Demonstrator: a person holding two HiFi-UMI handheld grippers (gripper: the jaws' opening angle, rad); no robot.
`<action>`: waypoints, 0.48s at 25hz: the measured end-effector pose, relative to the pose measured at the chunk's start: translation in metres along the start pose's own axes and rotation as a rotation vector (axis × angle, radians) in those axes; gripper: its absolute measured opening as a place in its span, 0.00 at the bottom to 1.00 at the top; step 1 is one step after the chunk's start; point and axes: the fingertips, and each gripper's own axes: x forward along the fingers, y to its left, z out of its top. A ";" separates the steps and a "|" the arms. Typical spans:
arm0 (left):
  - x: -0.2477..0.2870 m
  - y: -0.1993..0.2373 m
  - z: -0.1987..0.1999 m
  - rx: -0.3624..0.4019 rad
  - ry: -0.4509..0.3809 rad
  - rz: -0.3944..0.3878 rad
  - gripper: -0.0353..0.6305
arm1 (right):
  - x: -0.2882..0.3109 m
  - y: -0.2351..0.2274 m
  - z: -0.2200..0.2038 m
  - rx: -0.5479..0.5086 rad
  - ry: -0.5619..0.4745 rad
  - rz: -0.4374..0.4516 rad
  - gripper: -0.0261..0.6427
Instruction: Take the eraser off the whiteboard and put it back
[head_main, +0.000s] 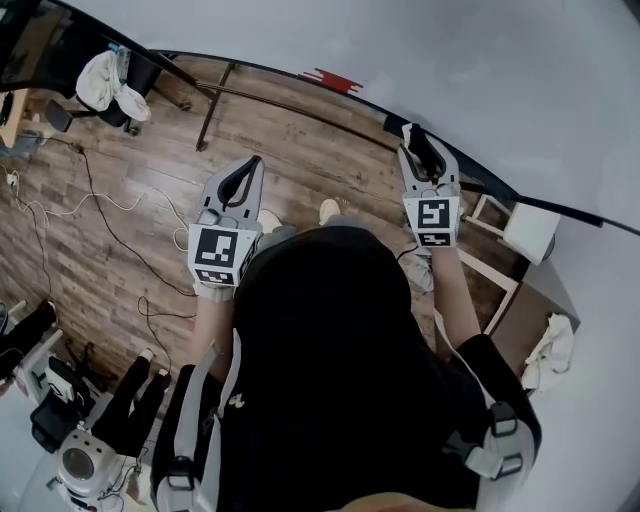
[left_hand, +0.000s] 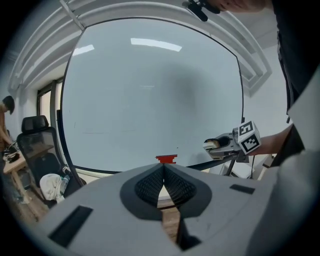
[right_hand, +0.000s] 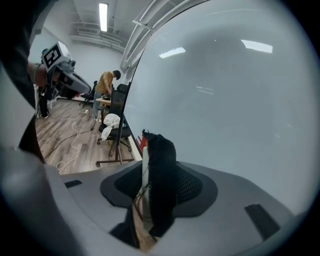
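My right gripper (head_main: 421, 150) is shut on the eraser (right_hand: 159, 175), a black felt pad with a white back that stands on edge between the jaws. It hangs close in front of the whiteboard (right_hand: 225, 100), near its lower edge. From the left gripper view the eraser (left_hand: 213, 144) shows at the tip of the right gripper (left_hand: 218, 145). My left gripper (head_main: 253, 166) is shut with nothing in it, its pads meeting at the tip (left_hand: 163, 168). It points at the whiteboard (left_hand: 150, 90) from further back on the left.
A small red thing (left_hand: 166, 159) sits at the whiteboard's bottom edge. Beside the board's stand is an office chair with a white cloth (head_main: 108, 80) on it. Cables (head_main: 60, 210) trail over the wood floor. A white stool (head_main: 528, 232) stands right. A person (right_hand: 105, 85) works far off.
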 end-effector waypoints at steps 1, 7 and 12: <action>-0.002 0.001 -0.002 -0.007 0.006 0.016 0.07 | 0.006 0.000 -0.005 -0.027 0.018 0.011 0.32; -0.009 0.000 -0.006 -0.029 0.011 0.094 0.07 | 0.037 -0.002 -0.034 -0.125 0.092 0.054 0.32; -0.018 -0.002 -0.012 -0.047 0.016 0.153 0.07 | 0.053 0.001 -0.057 -0.187 0.142 0.085 0.32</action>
